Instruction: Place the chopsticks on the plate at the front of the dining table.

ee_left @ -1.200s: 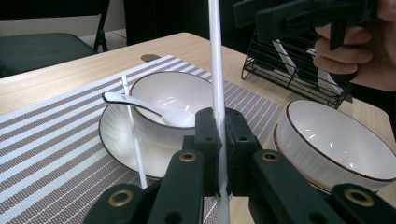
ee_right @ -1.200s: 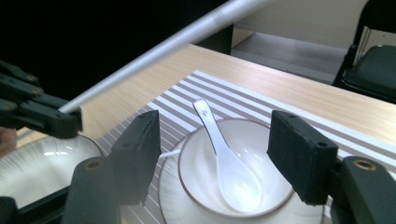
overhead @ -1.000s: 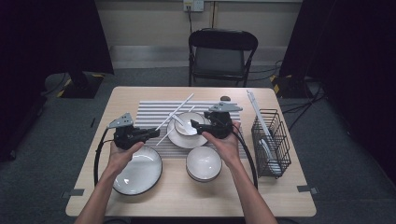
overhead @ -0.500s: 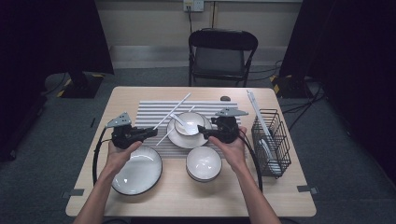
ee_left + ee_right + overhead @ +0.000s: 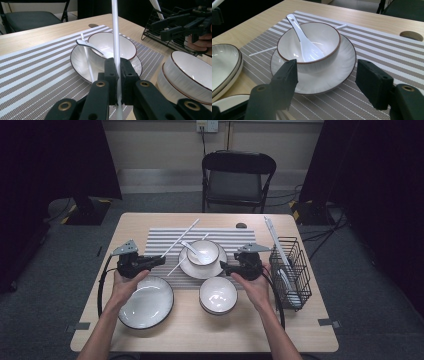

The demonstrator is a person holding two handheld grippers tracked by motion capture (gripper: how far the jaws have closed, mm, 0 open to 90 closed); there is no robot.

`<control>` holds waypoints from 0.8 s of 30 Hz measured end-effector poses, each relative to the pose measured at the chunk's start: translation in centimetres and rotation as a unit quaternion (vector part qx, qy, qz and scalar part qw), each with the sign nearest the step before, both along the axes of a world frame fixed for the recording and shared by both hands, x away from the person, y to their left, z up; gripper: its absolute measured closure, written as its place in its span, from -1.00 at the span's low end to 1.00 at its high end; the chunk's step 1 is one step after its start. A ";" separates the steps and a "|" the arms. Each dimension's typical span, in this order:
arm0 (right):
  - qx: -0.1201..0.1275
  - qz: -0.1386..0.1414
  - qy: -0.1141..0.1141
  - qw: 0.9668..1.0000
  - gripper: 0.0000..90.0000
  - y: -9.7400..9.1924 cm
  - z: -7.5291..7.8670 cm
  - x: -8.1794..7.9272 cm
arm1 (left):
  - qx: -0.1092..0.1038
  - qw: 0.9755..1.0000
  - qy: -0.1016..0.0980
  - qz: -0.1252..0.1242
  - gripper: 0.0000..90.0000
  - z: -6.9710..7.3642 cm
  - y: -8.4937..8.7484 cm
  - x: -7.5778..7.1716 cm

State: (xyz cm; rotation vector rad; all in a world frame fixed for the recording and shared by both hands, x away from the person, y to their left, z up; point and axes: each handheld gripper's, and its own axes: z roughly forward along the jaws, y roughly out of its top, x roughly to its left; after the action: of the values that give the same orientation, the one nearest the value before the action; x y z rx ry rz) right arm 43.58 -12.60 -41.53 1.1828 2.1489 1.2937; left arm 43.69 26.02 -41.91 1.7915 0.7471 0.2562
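My left gripper (image 5: 159, 259) (image 5: 118, 72) is shut on a white chopstick (image 5: 180, 238) (image 5: 115, 37), which slants up and away over the striped placemat (image 5: 165, 240). A second chopstick (image 5: 175, 268) (image 5: 86, 57) (image 5: 262, 51) lies on the mat, partly under the saucer (image 5: 192, 269) (image 5: 337, 72). On that saucer stands a white bowl (image 5: 206, 251) (image 5: 319, 37) with a white spoon (image 5: 190, 248) (image 5: 304, 45) resting in it. Just right of the saucer, my right gripper (image 5: 225, 266) (image 5: 327, 72) is open and holds nothing.
A large white plate (image 5: 146, 302) lies at the front left, by my left hand. Stacked white bowls (image 5: 218, 295) (image 5: 190, 75) sit in front of the saucer. A black wire rack (image 5: 290, 270) with dishes and a long white stick stands at the right edge.
My right gripper has drawn back from the bowl toward the front right, and the spoon stays in the bowl. The left gripper has kept the chopstick nearly still.
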 end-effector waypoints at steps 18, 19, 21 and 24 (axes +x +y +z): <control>-0.031 -0.025 0.017 0.999 -0.25 -1.9 -2.1 -0.6 | 0.002 1.000 0.003 0.006 0.91 -0.1 0.0 1.4; -0.030 -0.026 0.020 0.999 -0.25 -1.9 -2.1 -0.7 | 0.003 1.000 0.004 0.009 0.91 -0.2 -0.1 1.5; -0.031 -0.028 0.021 0.999 -0.25 -2.1 -2.3 -0.7 | -0.004 1.000 0.005 0.012 0.91 -0.3 0.0 1.7; -0.030 -0.031 0.027 0.999 -0.25 -2.3 -2.7 -0.7 | -0.007 1.000 0.004 0.013 0.91 -0.2 0.0 1.9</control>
State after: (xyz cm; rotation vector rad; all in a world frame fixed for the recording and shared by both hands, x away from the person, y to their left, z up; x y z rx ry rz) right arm 42.83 -14.85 -44.28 1.2632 2.1553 1.1753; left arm 45.54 26.02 -42.10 1.7710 0.7777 0.2605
